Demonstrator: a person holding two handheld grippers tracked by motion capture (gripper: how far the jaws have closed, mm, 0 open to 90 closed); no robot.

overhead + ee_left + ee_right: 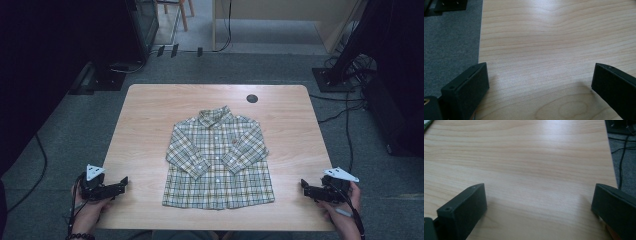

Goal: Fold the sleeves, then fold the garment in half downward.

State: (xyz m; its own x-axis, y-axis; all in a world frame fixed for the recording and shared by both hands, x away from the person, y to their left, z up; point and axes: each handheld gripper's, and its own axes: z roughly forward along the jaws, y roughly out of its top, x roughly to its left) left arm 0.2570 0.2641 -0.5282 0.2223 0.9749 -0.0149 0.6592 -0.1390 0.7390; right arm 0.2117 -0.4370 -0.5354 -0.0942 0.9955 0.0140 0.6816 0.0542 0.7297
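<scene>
A small plaid button shirt lies flat and face up in the middle of the wooden table, collar toward the far edge and both sleeves folded in over the front. My left gripper rests at the table's near left edge, well apart from the shirt, its jaws wide apart over bare wood. At the near right edge my right gripper points inward, also open with nothing between its jaws. A sliver of the shirt shows at the top left corner of the right gripper view.
A dark round grommet sits in the tabletop near the far edge. Grey carpet surrounds the table. Cables and dark equipment stands lie off the right side; more dark gear stands at the far left.
</scene>
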